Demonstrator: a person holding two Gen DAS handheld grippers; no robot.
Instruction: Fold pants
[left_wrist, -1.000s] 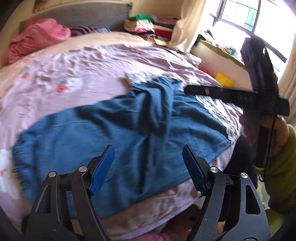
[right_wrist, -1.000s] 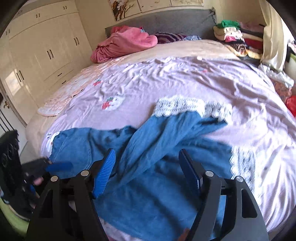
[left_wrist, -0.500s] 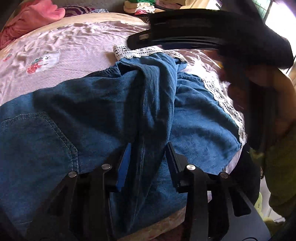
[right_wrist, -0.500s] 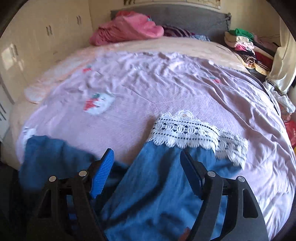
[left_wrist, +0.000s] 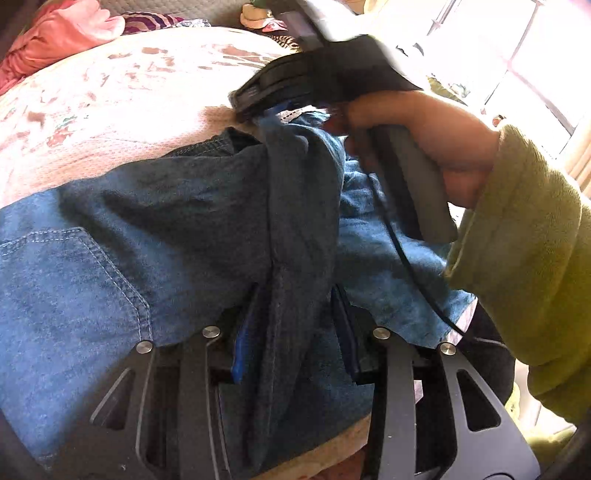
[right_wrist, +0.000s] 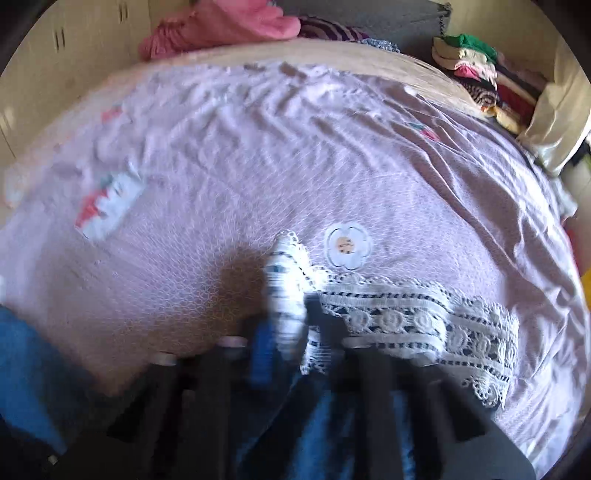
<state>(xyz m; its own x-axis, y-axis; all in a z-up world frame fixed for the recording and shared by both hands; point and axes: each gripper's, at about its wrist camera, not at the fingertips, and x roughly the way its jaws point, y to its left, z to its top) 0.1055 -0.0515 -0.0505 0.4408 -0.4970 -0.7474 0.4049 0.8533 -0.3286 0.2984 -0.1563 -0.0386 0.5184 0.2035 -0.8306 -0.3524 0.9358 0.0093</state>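
Denim, blue, with a white lace hem: the pants (left_wrist: 155, 229) lie rumpled across the near edge of the bed, on a lilac sheet (right_wrist: 332, 155), one leg twisted over the other in a thick ridge. Looks to me like the sorting-out stage, both ends of that top leg being picked up so it can be pulled straight before any real fold happens.

The left gripper (left_wrist: 295, 325) sits at the seat end with that ridge of denim running between its blue pads (left_wrist: 242, 343). The jaws are closed most of the way and pinch the bunched cloth. The right gripper (right_wrist: 286, 332) is at the far end, blurry in its own view, but its jaws are nearly together with the lace cuff (right_wrist: 284, 295) sticking up between them, so it has the hem. The left view shows the person's hand (left_wrist: 424, 147) working it.

Next move, I'd guess: lift and draw the two ends apart to untwist the leg, then lay it onto the other one. Both pinches need to hold, since denim is heavy and lace could slip.
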